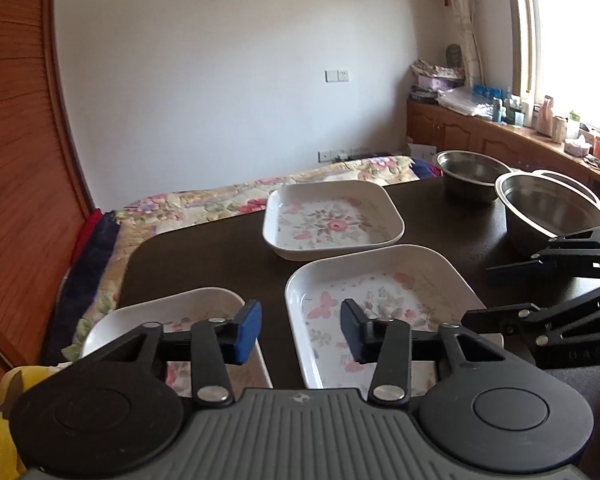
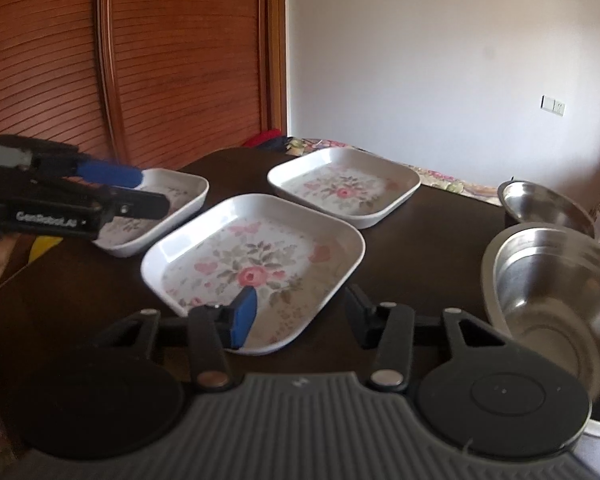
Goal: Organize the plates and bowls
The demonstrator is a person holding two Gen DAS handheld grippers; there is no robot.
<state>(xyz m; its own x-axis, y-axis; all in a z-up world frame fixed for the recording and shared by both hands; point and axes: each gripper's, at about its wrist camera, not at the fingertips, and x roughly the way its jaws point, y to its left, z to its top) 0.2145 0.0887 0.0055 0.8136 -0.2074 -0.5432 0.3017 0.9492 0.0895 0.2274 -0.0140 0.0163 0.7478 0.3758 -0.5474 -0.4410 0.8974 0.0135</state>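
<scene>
Left gripper, right gripper: both half-open, empty. Plates ahead. Risk: a slanted rim grab slips the plate off.

One marking is legible: white lettering reading roughly "GenRobot.AI", blurred, on the black side body of the left gripper in the right wrist view. Faint embossed characters on the right gripper body in the left wrist view cannot be read with certainty.
</scene>
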